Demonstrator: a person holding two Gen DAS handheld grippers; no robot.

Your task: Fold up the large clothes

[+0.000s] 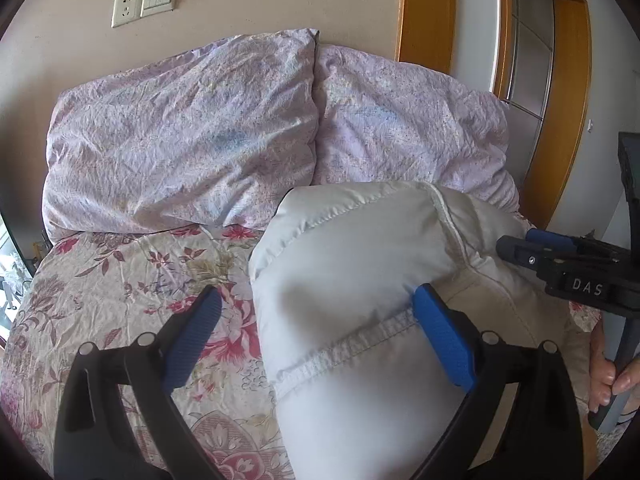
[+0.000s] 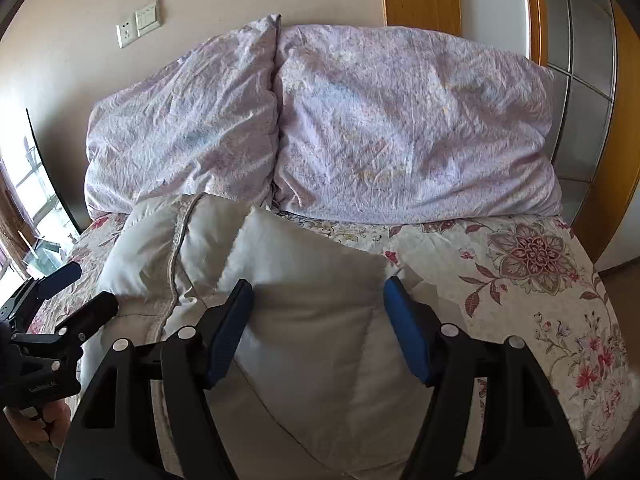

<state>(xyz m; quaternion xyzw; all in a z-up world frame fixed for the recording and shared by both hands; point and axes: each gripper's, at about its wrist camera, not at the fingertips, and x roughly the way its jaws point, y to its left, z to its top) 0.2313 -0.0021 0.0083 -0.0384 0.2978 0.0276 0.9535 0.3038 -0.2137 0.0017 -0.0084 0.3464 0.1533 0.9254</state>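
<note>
A puffy white padded garment (image 1: 352,264) lies bunched on the floral bedspread (image 1: 120,280); it also shows in the right wrist view (image 2: 312,320). My left gripper (image 1: 316,304) is open, its jaws wide apart, with the garment's stitched hem between them and its right finger against the fabric. My right gripper (image 2: 318,300) is open and straddles a fold of the garment, both blue pads beside the fabric. The right gripper also shows in the left wrist view (image 1: 516,246), at the garment's right edge. The left gripper shows in the right wrist view (image 2: 80,288), open.
Two lilac pillows (image 1: 180,132) (image 2: 400,128) lean on the wall at the head of the bed. A wooden door frame (image 1: 424,12) and wardrobe stand to the right. A socket and switch (image 1: 144,2) are on the wall. The bed's right edge (image 2: 592,280) drops to the floor.
</note>
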